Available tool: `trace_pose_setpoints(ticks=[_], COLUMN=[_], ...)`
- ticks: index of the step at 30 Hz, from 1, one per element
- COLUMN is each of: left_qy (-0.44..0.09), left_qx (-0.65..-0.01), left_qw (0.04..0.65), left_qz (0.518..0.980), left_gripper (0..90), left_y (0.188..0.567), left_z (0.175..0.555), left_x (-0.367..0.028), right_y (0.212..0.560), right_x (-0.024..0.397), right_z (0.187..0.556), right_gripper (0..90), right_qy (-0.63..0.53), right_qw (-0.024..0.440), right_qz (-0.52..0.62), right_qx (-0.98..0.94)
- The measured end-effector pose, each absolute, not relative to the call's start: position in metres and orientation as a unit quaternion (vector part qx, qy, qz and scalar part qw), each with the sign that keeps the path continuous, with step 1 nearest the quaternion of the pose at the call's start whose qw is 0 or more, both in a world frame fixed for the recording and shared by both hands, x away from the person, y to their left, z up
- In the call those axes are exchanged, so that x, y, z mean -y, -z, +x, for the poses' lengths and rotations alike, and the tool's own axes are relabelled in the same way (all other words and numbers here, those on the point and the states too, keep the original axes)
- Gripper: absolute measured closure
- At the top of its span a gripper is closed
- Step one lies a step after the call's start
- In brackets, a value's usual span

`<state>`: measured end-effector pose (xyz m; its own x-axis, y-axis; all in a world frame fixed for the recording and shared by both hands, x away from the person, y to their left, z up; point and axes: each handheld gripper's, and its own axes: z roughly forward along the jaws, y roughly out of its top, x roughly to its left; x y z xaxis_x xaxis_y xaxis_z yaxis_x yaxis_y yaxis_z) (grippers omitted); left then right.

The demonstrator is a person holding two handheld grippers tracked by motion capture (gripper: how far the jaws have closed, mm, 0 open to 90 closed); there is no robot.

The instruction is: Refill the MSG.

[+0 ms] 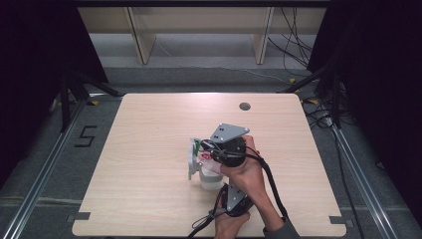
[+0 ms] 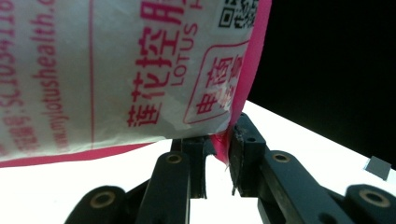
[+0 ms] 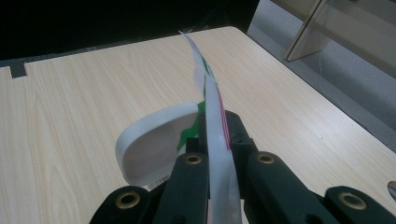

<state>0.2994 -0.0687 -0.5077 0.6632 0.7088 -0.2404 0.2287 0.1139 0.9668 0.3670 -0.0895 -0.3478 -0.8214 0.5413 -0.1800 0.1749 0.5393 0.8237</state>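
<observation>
- A white packet [image 1: 209, 160] with pink print is held above the middle of the surface [image 1: 149, 149], between two hand-held grippers.
- The right hand-held gripper [image 3: 215, 135] is pressed together on the packet's thin edge, which stands up between its jaws in the right gripper view.
- In the high view the right hand-held gripper [image 1: 219, 153] is seen under its grey plate, gripped by a hand [image 1: 246, 172] reaching in from the bottom.
- The left hand-held gripper [image 2: 219, 154] is pinching the pink-bordered corner of the packet [image 2: 116, 70]; its jaws stand narrowly apart with the corner caught between them.
- In the high view the left hand-held gripper [image 1: 224, 191] is seen nearer the surface's front edge, just below the packet.
- A white dish-like piece [image 3: 154, 140] is seen standing on edge just beside the packet, close against the right jaws; whether it touches the packet cannot be told.
</observation>
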Motion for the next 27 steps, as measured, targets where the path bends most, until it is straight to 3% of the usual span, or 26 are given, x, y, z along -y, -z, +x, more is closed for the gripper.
trace_pose_setpoints(ticks=[17, 18, 27], left_qy=[-0.184, -0.19, -0.19], left_qx=[-0.365, -0.352, -0.348], left_qw=[0.654, 0.639, 0.636], left_qz=[0.637, 0.657, 0.662], left_gripper=[77.3, 77.2, 77.2], left_y=[0.5068, 0.5068, 0.506], left_z=[0.2995, 0.3001, 0.3007], left_x=[0.07, 0.0667, 0.0659], right_y=[0.3472, 0.3472, 0.3473], right_x=[0.089, 0.0884, 0.0858], right_z=[0.3662, 0.3655, 0.3643], right_gripper=[88.9, 88.9, 88.9], right_qy=[-0.43, -0.43, -0.426], right_qw=[0.217, 0.215, 0.219], right_qz=[0.209, 0.211, 0.206], right_qx=[-0.851, -0.851, -0.853])
